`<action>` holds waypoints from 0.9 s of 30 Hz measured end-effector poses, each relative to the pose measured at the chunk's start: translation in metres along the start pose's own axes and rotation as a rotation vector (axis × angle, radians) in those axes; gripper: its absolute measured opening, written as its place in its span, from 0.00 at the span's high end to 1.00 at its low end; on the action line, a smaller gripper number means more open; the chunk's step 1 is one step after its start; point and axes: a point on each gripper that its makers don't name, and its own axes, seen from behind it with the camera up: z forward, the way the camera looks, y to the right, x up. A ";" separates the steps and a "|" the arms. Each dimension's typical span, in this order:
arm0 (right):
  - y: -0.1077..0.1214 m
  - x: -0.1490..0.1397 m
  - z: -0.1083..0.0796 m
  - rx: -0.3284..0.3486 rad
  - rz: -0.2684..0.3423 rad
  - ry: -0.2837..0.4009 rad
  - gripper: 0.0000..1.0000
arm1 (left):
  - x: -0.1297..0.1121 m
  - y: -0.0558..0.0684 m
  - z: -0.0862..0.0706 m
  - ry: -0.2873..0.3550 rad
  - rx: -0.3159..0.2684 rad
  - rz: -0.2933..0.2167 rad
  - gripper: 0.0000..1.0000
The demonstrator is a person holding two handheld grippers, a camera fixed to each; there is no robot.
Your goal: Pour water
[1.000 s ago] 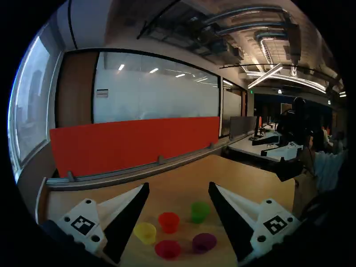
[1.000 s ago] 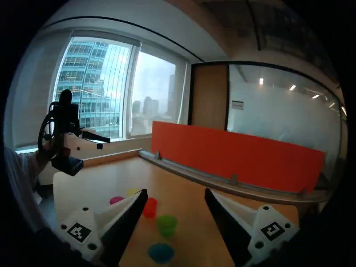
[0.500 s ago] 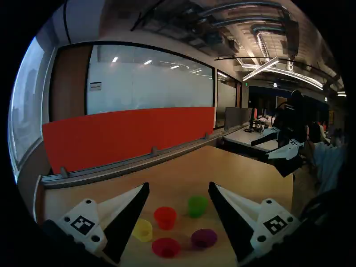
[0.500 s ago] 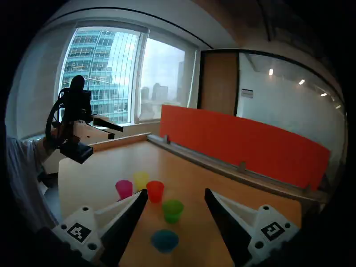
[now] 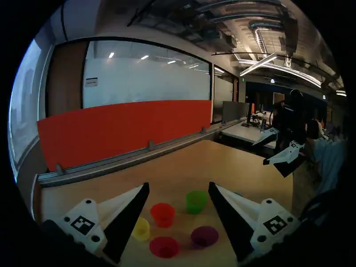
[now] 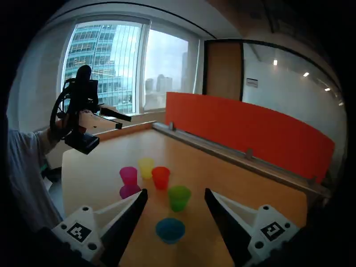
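Several small plastic cups stand grouped on the wooden desk (image 5: 236,167). In the left gripper view, a yellow cup (image 5: 141,228), a red cup (image 5: 162,214), a green cup (image 5: 196,201), a dark pink cup (image 5: 164,247) and a purple cup (image 5: 204,236) sit below my open left gripper (image 5: 177,184). In the right gripper view, a pink cup (image 6: 128,175), yellow cup (image 6: 145,167), red cup (image 6: 160,177), green cup (image 6: 179,197), blue cup (image 6: 170,230) and purple cup (image 6: 129,191) lie under my open right gripper (image 6: 175,191). Neither gripper holds anything.
An orange divider panel (image 5: 124,131) on a metal rail (image 6: 231,153) runs along the desk's far edge. A hand (image 6: 58,129) holds the left gripper (image 6: 124,122) across the desk. The right gripper (image 5: 271,163) hovers beyond the desk's right end. Windows (image 6: 102,75) lie behind.
In the right gripper view, the cups have slid up and more of them show, pink and purple included. The left gripper view has shifted slightly; the cups sit a little higher. Both grippers stay open.
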 end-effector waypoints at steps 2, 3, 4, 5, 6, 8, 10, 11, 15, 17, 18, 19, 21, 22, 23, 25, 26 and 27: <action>-0.001 -0.005 0.001 0.003 0.001 -0.010 0.00 | -0.003 0.001 0.001 -0.007 -0.002 0.003 0.01; -0.001 -0.007 0.001 0.005 0.001 -0.015 0.00 | -0.004 0.001 0.002 -0.010 -0.004 0.005 0.01; -0.001 -0.010 0.002 0.005 0.002 -0.020 0.01 | -0.005 0.002 0.002 -0.012 -0.006 0.007 0.01; -0.002 -0.012 0.002 0.006 0.003 -0.025 0.01 | -0.006 0.002 0.003 -0.015 -0.008 0.010 0.01; -0.002 -0.015 0.002 0.007 0.004 -0.030 0.01 | -0.007 0.003 0.003 -0.017 -0.010 0.012 0.01; -0.002 -0.019 0.003 0.009 0.007 -0.039 0.01 | -0.009 0.005 0.005 -0.023 -0.017 0.015 0.01; -0.002 -0.023 0.003 0.010 0.009 -0.047 0.01 | -0.011 0.007 0.007 -0.029 -0.023 0.018 0.01; -0.002 -0.025 0.004 0.011 0.010 -0.051 0.01 | -0.013 0.008 0.008 -0.033 -0.026 0.019 0.01; -0.002 -0.029 0.004 0.011 0.010 -0.060 0.01 | -0.018 0.012 0.011 -0.049 -0.039 0.028 0.01; -0.002 -0.029 0.004 0.009 0.008 -0.060 0.00 | -0.020 0.015 0.014 -0.060 -0.050 0.035 0.01; -0.002 -0.029 0.004 0.009 0.008 -0.060 0.00 | -0.022 0.016 0.015 -0.066 -0.056 0.038 0.01; -0.002 -0.029 0.004 0.009 0.008 -0.060 0.01 | -0.024 0.018 0.017 -0.073 -0.062 0.041 0.01; -0.001 -0.030 0.004 0.009 0.009 -0.060 0.00 | -0.028 0.021 0.021 -0.091 -0.075 0.047 0.01; -0.001 -0.030 0.005 0.008 0.009 -0.060 0.00 | -0.031 0.023 0.023 -0.101 -0.081 0.049 0.01; -0.001 -0.030 0.005 0.008 0.009 -0.060 0.00 | -0.034 0.025 0.026 -0.112 -0.088 0.053 0.01; -0.001 -0.030 0.005 0.009 0.010 -0.060 0.01 | -0.041 0.028 0.030 -0.135 -0.100 0.059 0.01; -0.001 -0.031 0.005 0.009 0.009 -0.060 0.01 | -0.045 0.029 0.033 -0.149 -0.107 0.062 0.01; -0.001 -0.031 0.006 0.009 0.010 -0.060 0.01 | -0.048 0.031 0.035 -0.161 -0.112 0.065 0.01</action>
